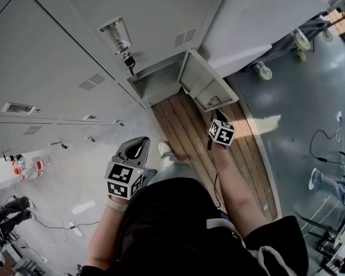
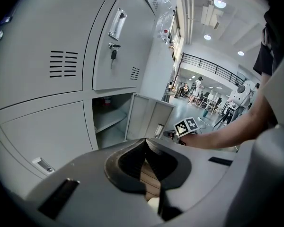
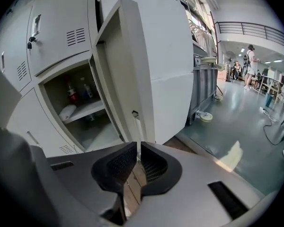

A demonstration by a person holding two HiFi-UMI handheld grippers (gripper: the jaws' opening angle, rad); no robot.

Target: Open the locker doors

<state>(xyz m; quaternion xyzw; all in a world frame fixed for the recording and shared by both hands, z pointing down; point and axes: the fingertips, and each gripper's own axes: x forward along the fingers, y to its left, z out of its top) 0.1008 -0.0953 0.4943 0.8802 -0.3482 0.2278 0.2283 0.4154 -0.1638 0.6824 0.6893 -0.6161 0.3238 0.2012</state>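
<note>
The right gripper [image 3: 138,145] clamped the handle [image 3: 137,129] of an open locker door [image 3: 156,70]; the left gripper [image 2: 145,143] hung clenched and empty.

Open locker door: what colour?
The door is plain light grey, clearest in the right gripper view.

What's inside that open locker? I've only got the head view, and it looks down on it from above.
Observer: A red bottle stands on its shelf, with a second bottle beside it.
Operator: Are the right tongs on the door?
Observer: Yes, the right tongs look shut on a thin strip at the edge of the door.
Operator: And the left tongs?
Observer: The left tongs are shut, with nothing between them.
</note>
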